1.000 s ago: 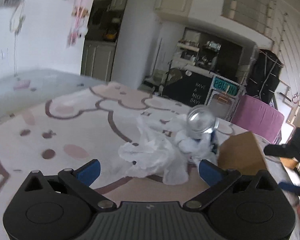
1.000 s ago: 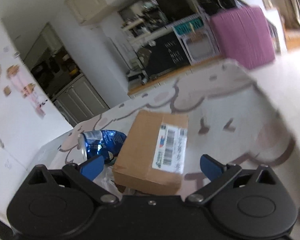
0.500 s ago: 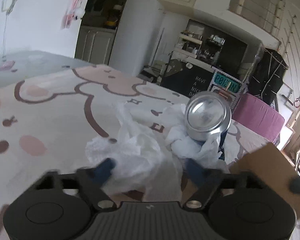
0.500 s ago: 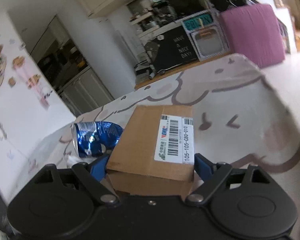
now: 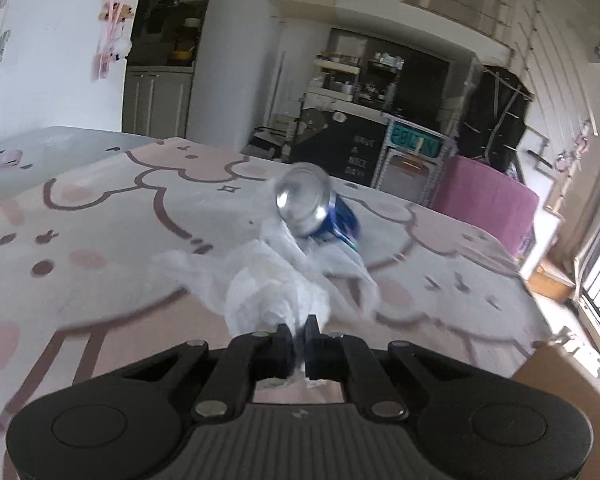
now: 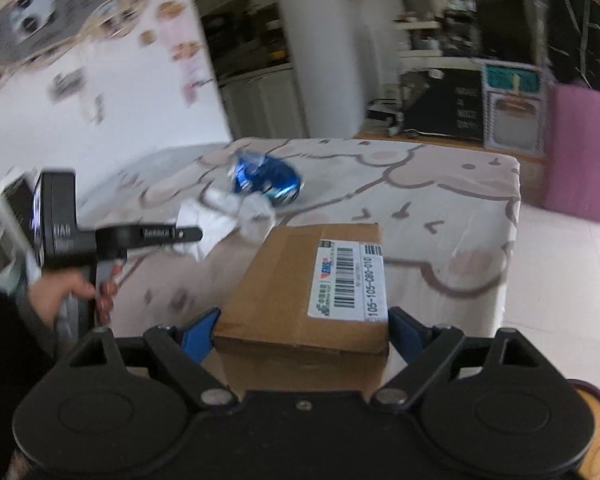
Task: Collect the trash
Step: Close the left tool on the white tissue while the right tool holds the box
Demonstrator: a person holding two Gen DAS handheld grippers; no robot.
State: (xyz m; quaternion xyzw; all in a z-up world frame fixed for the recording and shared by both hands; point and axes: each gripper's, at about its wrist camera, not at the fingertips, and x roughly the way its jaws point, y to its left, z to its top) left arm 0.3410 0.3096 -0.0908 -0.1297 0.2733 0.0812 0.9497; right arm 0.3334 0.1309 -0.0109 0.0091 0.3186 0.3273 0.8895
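A crumpled white tissue [image 5: 276, 292] lies on the patterned tablecloth [image 5: 100, 220], and my left gripper [image 5: 298, 332] is shut on its near edge. Just behind the tissue a crushed blue can [image 5: 312, 208] rests on its side, silver end toward me. In the right wrist view my right gripper [image 6: 302, 332] grips a brown cardboard box [image 6: 300, 280] with a barcode label, its blue pads [image 6: 198, 334] pressing both sides. That view also shows the left gripper [image 6: 188, 234] held by a hand [image 6: 68, 292], the tissue [image 6: 216, 216] and the can [image 6: 266, 178]. The box's corner [image 5: 560, 380] appears in the left wrist view.
The table ends at a draped right edge [image 6: 508, 264] above a pale floor. A pink ottoman [image 6: 584, 152] stands beyond the table's far right corner. Behind it are a chalkboard sign [image 5: 356, 156] and dark shelves.
My left jaws went from wide open to shut on the tissue. My right jaws closed on the box, rolled level and drew it back toward me. The can has tipped behind the tissue.
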